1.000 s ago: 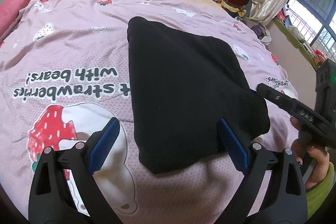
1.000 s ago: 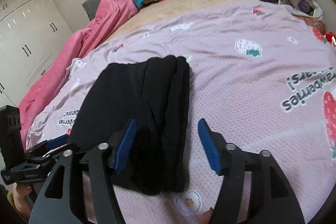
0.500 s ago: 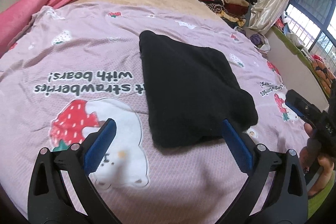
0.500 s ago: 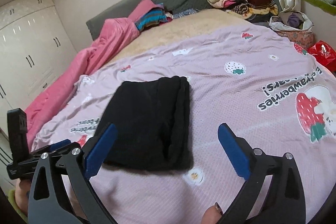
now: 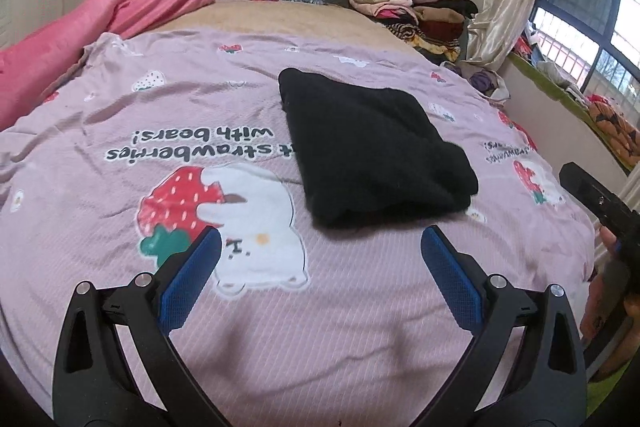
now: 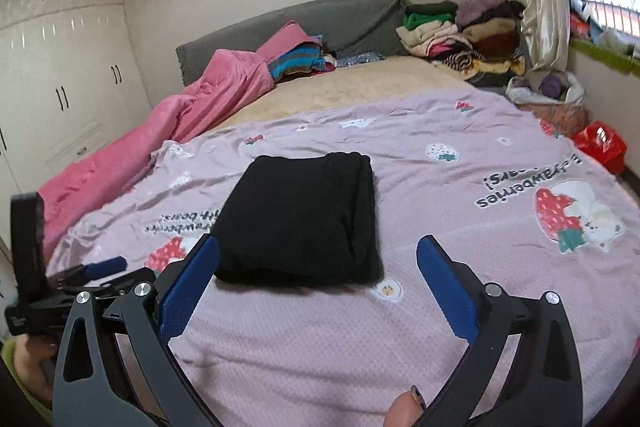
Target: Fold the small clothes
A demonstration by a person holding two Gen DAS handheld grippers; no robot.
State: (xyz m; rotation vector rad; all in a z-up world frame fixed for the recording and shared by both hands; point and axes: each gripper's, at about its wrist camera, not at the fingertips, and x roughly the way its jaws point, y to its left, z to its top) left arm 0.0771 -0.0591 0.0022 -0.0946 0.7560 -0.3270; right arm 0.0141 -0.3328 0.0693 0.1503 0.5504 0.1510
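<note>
The left gripper (image 5: 320,259) and the right gripper (image 6: 318,267) both stand with jaws wide apart and nothing between them. The pink strawberry-print bedspread (image 5: 120,115) runs off the frame edges. On it lies the folded black garment (image 5: 372,151), just beyond both grippers' fingertips and apart from them. The clothes pile (image 6: 460,35) beyond the garment is too jumbled to sort.

Folded black garment (image 5: 376,147) on the bed

It lies flat as a thick rectangle on the pink strawberry bedspread (image 5: 120,115), beside its printed lettering.
</note>
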